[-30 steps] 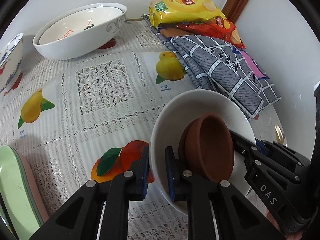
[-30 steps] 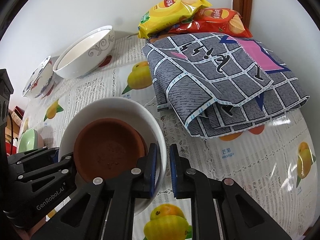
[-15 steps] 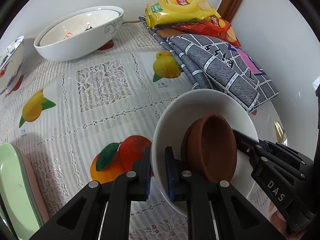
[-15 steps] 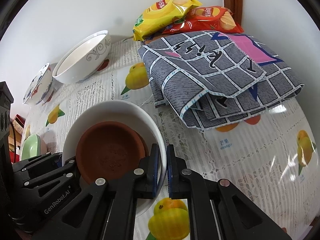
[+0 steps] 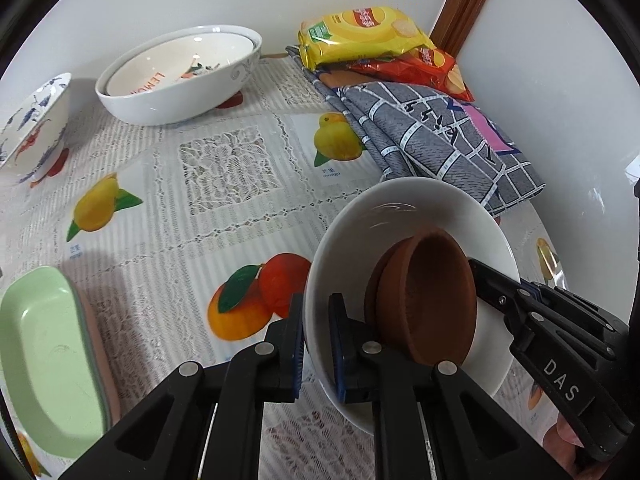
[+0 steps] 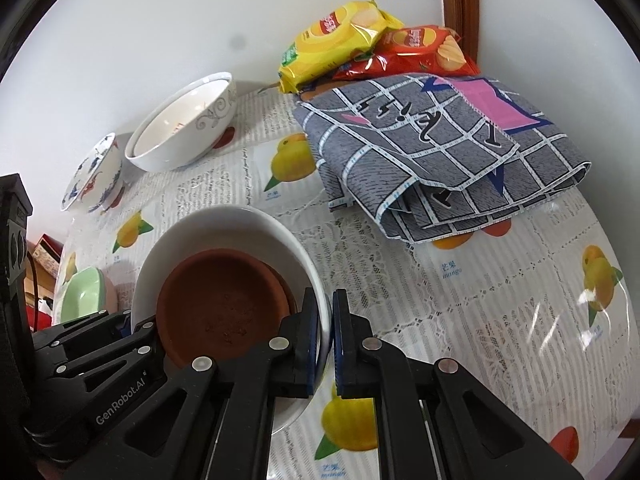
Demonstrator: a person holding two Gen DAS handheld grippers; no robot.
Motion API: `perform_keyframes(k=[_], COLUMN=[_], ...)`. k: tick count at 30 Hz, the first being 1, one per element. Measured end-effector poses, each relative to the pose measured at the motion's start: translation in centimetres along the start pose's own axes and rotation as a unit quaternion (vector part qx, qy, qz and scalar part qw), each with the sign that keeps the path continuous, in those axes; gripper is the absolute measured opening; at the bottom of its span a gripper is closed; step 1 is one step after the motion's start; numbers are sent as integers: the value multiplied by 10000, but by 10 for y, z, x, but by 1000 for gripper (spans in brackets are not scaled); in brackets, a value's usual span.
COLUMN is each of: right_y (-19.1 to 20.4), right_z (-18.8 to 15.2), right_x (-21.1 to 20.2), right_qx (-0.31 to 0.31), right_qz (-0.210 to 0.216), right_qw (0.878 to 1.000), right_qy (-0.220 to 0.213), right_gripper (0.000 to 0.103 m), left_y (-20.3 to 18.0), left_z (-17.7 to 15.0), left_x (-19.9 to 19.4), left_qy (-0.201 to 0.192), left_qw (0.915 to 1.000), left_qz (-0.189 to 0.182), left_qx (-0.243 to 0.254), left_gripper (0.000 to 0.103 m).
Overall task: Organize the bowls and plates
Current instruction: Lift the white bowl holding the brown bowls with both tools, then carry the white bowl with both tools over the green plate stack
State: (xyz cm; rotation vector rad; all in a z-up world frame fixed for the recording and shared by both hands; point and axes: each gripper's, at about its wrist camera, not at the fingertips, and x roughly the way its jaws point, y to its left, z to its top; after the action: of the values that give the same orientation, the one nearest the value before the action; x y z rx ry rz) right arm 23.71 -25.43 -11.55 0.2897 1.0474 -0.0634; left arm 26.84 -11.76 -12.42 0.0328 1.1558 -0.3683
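**Both grippers gripping one white bowl by its rim**

The left gripper (image 5: 316, 344) is pinching the near-left rim of the plain white ceramic bowl (image 5: 360, 220), one finger inside the wall & one outside, jaws narrow w/ only the rim between them. The right gripper (image 6: 330, 340) is doing the same on the opposite rim, also narrow, clamping on the wall. In each wrist view the other gripper is showing at the far side of the bowl.

Inside the white bowl two brown terracotta saucers (image 6: 216, 304) are lying nested, one in the other, tilting against the bowl wall. I cannot tell if the bowl is touching the table or is just above it.

The table is wearing a lace-pattern plastic tablecloth w/ fruit prints (image 5: 224, 168). At the far left a big white bowl with grey scroll pattern (image 5: 180, 84) is standing, w/ a second white bowl nested inside. Left of it a small blue-and-red painted porcelain bowl (image 6: 94, 176) is standing near the wall. At the near left a pale green oval dish (image 5: 44, 356) is sitting on a pink one.

On the right a folded grey checked cloth (image 6: 440, 152) is lying, well apart from the grippers, & behind it a yellow chip bag (image 6: 336, 40) is resting on a red chip bag (image 6: 420, 52) in the corner.
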Motion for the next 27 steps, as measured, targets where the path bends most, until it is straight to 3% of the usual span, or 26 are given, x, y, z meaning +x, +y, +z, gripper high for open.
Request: perform_keyframes(k=[27], right_y=[46], right_z=[-9], right_x=[-59], right_qx=[-210], right_qz=[85], right_qw=[9988], right_qy=[-426], right_gripper=[7], left_y=[19], left_z=[-15], left_x=[-69], left_qy=[-428], left_qw=[9990], left_qz=[99], left_qx=[-45], left_gripper=[11])
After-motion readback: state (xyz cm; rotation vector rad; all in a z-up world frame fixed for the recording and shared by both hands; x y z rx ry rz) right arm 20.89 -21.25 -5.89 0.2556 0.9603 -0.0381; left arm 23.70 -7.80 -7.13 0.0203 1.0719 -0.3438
